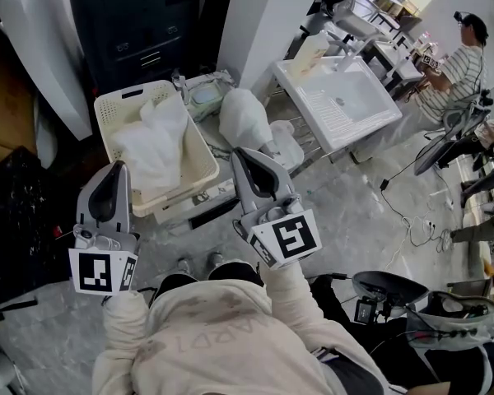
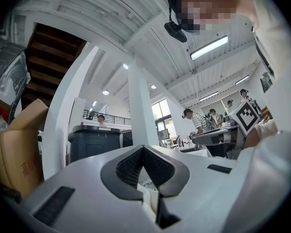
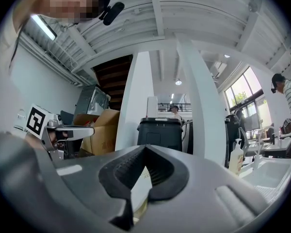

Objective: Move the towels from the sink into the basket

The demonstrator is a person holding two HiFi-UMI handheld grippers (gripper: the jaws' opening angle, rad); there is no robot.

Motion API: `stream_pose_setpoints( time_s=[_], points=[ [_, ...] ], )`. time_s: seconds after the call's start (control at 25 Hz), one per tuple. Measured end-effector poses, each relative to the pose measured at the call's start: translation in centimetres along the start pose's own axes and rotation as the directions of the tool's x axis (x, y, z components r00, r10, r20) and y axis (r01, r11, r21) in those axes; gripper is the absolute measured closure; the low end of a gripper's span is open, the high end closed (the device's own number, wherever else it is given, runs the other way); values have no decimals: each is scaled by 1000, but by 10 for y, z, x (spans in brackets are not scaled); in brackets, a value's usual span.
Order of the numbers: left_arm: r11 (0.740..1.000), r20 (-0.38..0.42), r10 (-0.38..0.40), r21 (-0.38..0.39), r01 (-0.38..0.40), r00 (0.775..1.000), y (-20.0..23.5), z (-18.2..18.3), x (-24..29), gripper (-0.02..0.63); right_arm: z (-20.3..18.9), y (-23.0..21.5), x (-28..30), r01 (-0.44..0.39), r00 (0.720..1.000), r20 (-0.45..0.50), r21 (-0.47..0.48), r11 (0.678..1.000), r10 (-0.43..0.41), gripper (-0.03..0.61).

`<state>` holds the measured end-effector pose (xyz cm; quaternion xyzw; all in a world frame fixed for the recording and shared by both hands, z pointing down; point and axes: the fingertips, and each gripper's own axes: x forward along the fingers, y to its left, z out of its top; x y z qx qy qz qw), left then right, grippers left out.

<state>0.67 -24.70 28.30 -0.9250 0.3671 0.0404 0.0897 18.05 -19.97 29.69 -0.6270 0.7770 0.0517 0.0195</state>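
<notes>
The sink [image 1: 356, 97] looks bare and stands well apart from the basket [image 1: 114, 103], where the white towels [image 1: 152, 151] lie heaped near its rim, so a careless swing of the left tongs [image 1: 119, 168] or right tongs [image 1: 240, 154], both pressed together and empty, could drag one out.

Towels [image 1: 152, 151] lie in the basket [image 1: 113, 104], left of the sink [image 1: 364, 90].

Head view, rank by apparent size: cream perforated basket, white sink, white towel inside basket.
1. Cream perforated plastic basket
2. White rectangular sink, close second; farther off, so unsure
3. White crumpled towel inside it
</notes>
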Motion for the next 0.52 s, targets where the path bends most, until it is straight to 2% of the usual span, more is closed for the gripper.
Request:
stream_pose_setpoints(
  time_s=[0.52],
  points=[
    [1000,-4,-3,-8,3,1000,1,-7,-1,609,-4,5,2,-7,1000,-1,-14,1000,7,569]
  ],
)
